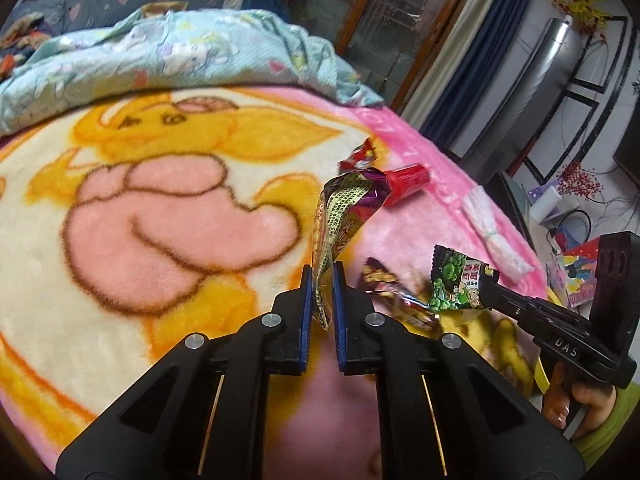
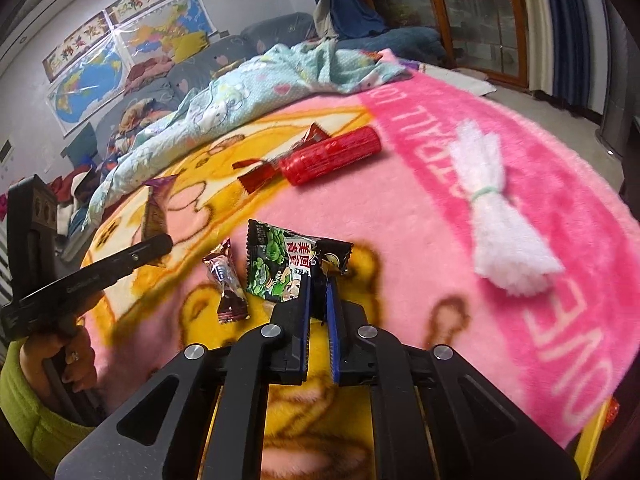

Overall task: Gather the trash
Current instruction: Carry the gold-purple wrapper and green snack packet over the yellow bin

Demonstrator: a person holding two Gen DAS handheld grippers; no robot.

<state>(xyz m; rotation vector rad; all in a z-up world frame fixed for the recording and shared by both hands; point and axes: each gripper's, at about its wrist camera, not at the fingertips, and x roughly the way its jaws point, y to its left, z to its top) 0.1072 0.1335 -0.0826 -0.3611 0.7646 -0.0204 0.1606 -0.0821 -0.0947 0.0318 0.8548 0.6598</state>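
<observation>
Left wrist view first: my left gripper has its blue-padded jaws pinched on the lower end of a long crinkled purple-and-gold foil snack wrapper, which stands up and away from the jaws, so I judge it is lifted clear of the bed rather than lying flat. Gripping it by one thin end makes sense to me, since foil this limp offers no firmer place to hold.

Right wrist view shows my right gripper with its jaws clamped on the dark corner of a green-and-black printed snack packet; the rest of the packet fans out to the left of the jaws. It looks raised off the blanket, though I cannot be sure it is free.

Moving outward, trash not yet collected lies on the pink-and-yellow cartoon fleece blanket: one small brown twisted candy wrapper just beside the green packet, one dark red torn foil wrapper touching one red ribbed plastic tube farther up the bed. One white fringed bundle tied with a green band lies well apart to the right; whether it counts as trash I cannot tell.

My count: two pieces held, one per gripper, and three clear pieces loose on the bed. A pale blue printed quilt is heaped at the far edge.
</observation>
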